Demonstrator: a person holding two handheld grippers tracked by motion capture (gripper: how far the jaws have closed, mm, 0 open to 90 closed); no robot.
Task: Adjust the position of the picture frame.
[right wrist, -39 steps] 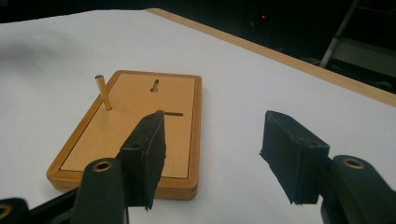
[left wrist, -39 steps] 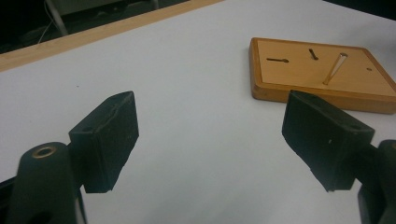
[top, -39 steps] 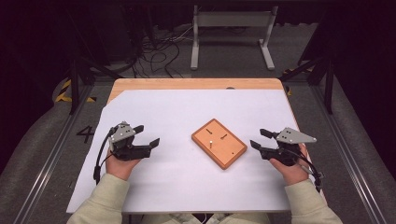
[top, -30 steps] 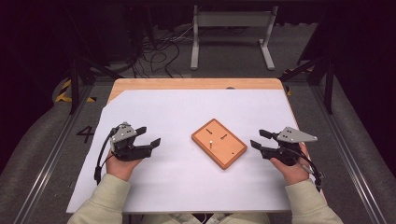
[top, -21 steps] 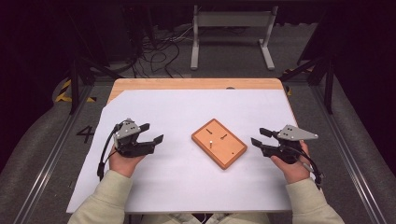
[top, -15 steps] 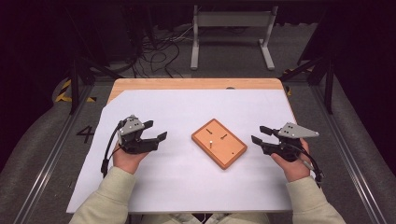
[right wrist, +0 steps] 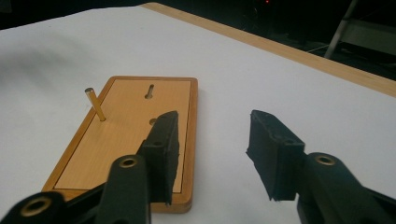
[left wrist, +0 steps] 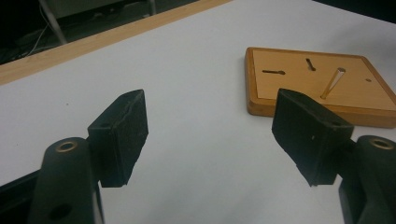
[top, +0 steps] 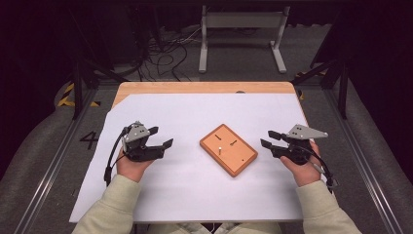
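Wooden board (top: 228, 149) lies between both open, empty grippers, its thin peg (right wrist: 95, 104) upright. Right gripper (top: 269, 139), whose jaws have just been closing, could knock that peg over; left gripper (top: 159, 137) might shove the board.

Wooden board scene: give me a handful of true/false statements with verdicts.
1. The wooden board lies on the white sheet between the two grippers. True.
2. A thin peg stands upright in the board. True.
3. The left gripper holds the peg. False: its fingers are apart with nothing between them, short of the board.
4. The right gripper grips the board's edge. False: its fingers are open and empty; they have just been closing.
5. The board carries slot-shaped cutouts. True.
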